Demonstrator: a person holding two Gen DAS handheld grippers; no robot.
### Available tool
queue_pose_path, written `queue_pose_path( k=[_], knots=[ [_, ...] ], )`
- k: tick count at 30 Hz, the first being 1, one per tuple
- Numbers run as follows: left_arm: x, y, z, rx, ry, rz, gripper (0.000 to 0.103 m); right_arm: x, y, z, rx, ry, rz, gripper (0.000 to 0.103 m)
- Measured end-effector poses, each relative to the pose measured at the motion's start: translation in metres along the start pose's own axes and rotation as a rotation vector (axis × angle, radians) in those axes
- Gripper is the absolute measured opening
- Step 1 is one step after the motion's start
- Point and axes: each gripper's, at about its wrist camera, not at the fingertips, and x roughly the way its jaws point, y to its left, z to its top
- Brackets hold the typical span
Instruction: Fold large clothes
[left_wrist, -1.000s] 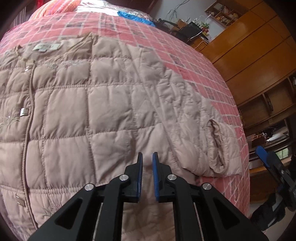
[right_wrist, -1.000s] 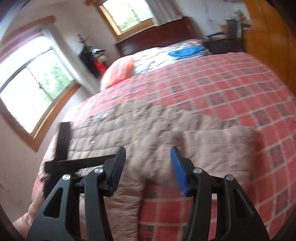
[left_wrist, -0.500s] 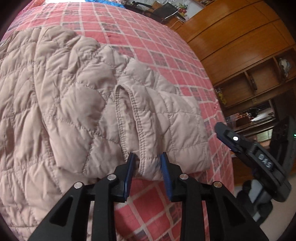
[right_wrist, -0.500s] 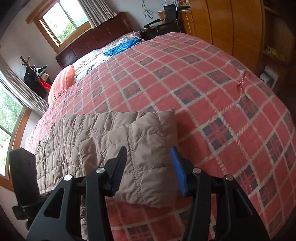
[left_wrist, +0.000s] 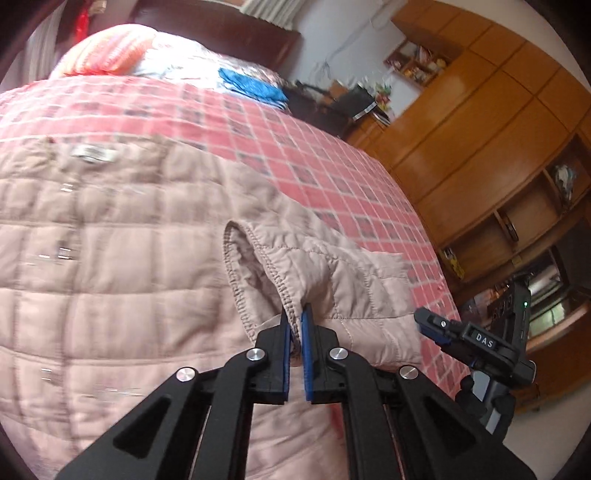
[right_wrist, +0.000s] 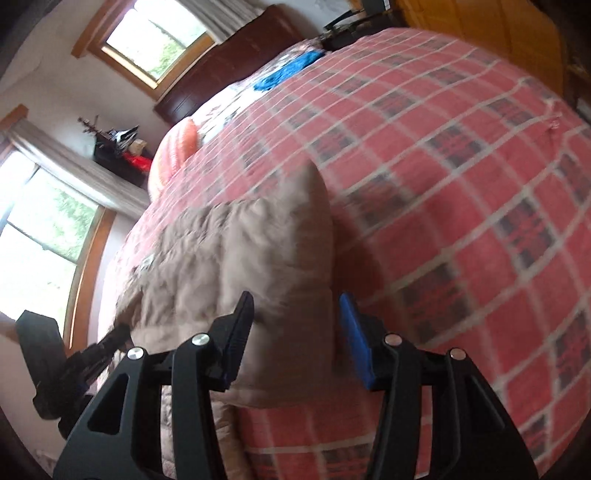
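one left gripper (left_wrist: 296, 320) has jaws clenched on the jacket (left_wrist: 110, 258) cuff; right gripper (right_wrist: 297, 334) jaws released.

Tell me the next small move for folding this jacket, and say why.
Probably carry the sleeve cuff inward across the jacket body. The left gripper is shut on the cuff's stitched edge, already raised off the bedspread, while the right gripper is open, straddling the sleeve without gripping.

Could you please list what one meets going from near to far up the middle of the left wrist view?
left gripper shut on the sleeve cuff → quilted jacket → red plaid bedspread → blue cloth → dark headboard
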Motion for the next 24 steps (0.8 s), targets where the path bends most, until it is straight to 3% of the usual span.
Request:
queue_pose_path(
  k=[3,6,10,17,19,21,24],
  knots=[
    [-0.028,0.034,0.004,-0.019,-0.05,0.052,0.005,0.025,0.023,-0.008,-0.045,0.068,0.046,0.051],
    [-0.054,0.067,0.005,-0.056,-0.086,0.081,0.004,0.042,0.044,-0.016,-0.096,0.093,0.026,0.051],
    [-0.087,0.109,0.007,-0.08,-0.137,0.138,0.004,0.048,0.061,-0.022,-0.116,0.121,0.122,0.051],
    [-0.119,0.163,0.01,-0.108,-0.186,0.226,0.004,0.056,0.074,-0.024,-0.16,0.118,0.082,0.057],
    [-0.118,0.172,0.011,-0.115,-0.178,0.24,0.004,0.068,0.078,-0.029,-0.181,0.142,0.065,0.052],
    [-0.114,0.184,0.01,-0.127,-0.163,0.25,0.004,0.078,0.078,-0.035,-0.19,0.172,0.057,0.039],
    [-0.102,0.2,-0.001,-0.145,-0.123,0.267,0.004,0.087,0.076,-0.042,-0.197,0.198,0.043,0.031]
  ],
)
